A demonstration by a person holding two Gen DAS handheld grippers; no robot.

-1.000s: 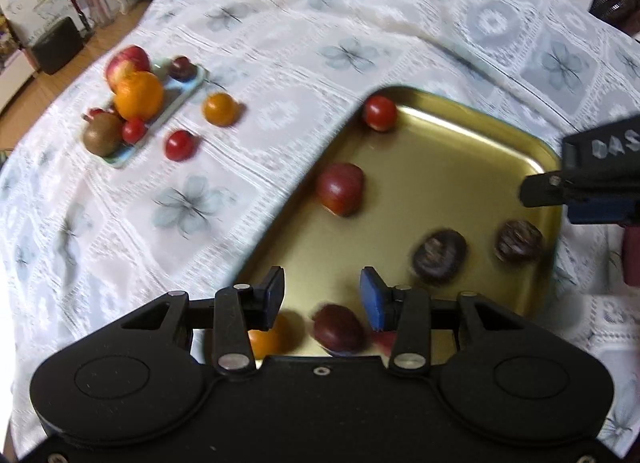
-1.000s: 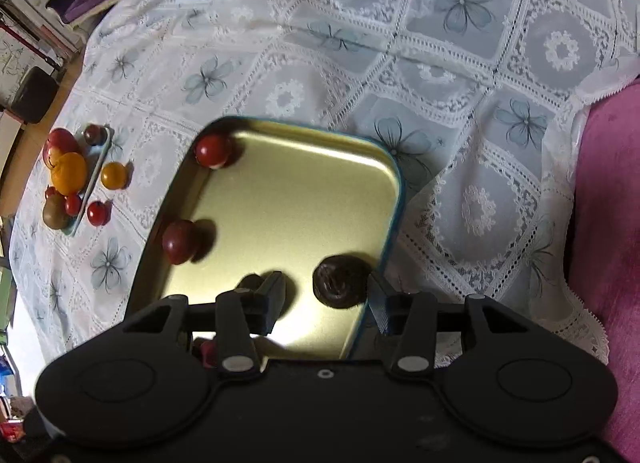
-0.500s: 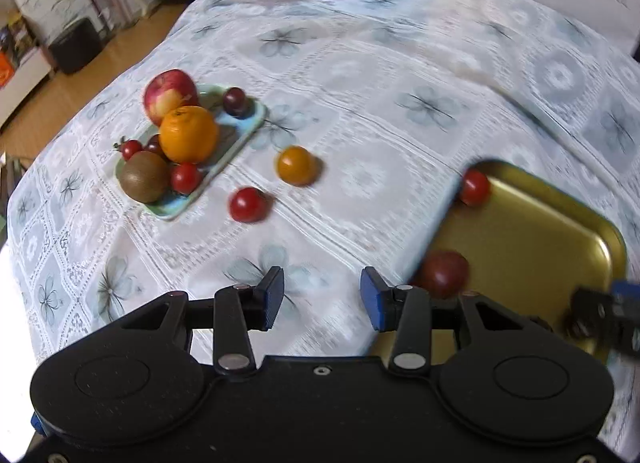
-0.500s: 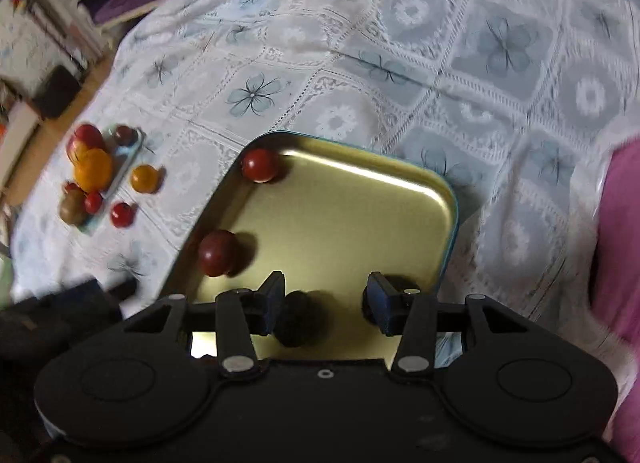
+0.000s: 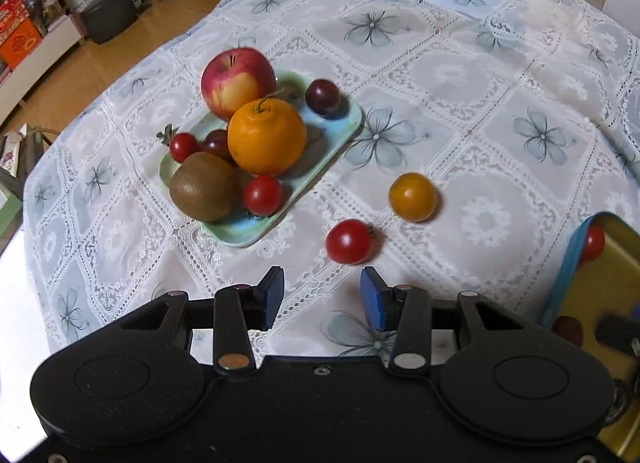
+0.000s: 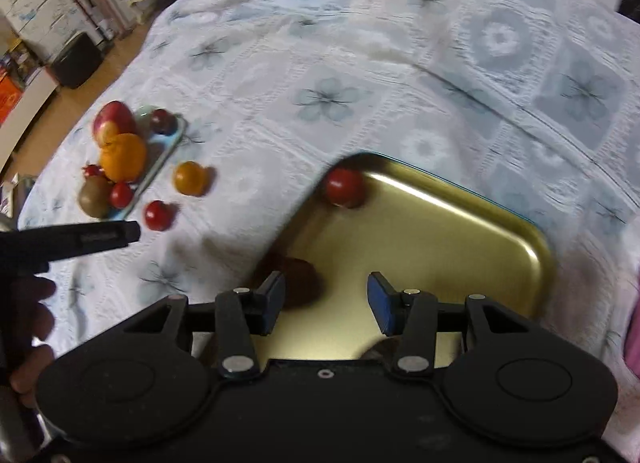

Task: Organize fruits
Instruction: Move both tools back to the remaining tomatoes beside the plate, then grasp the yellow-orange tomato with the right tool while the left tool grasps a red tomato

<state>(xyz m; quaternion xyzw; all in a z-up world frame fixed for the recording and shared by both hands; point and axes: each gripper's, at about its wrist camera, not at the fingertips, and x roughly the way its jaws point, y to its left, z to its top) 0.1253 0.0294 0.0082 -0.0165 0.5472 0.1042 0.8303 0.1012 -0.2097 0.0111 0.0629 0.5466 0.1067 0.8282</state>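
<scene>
A pale blue plate (image 5: 342,125) holds an apple (image 5: 236,81), an orange (image 5: 266,137), a kiwi (image 5: 204,187), plums and small tomatoes. On the cloth beside it lie a red tomato (image 5: 349,242) and a yellow tomato (image 5: 413,197). My left gripper (image 5: 322,299) hangs open and empty just short of the red tomato. My right gripper (image 6: 326,301) is open over the gold tray (image 6: 532,235), which holds a red tomato (image 6: 344,187) and a dark plum (image 6: 300,279) by the left finger. The left gripper's finger (image 6: 92,239) shows in the right wrist view.
A white lace tablecloth with blue flowers (image 5: 460,75) covers the round table. The gold tray's blue rim (image 5: 568,267) sits at the right of the left wrist view. Beyond the table's left edge are wooden floor, shelves and a dark box (image 5: 108,13). A hand (image 6: 28,319) grips the left tool.
My left gripper has swung left, off the gold tray and over the cloth toward the plate and loose tomatoes. The right gripper shifted across the tray toward its left side. Both stayed open.
</scene>
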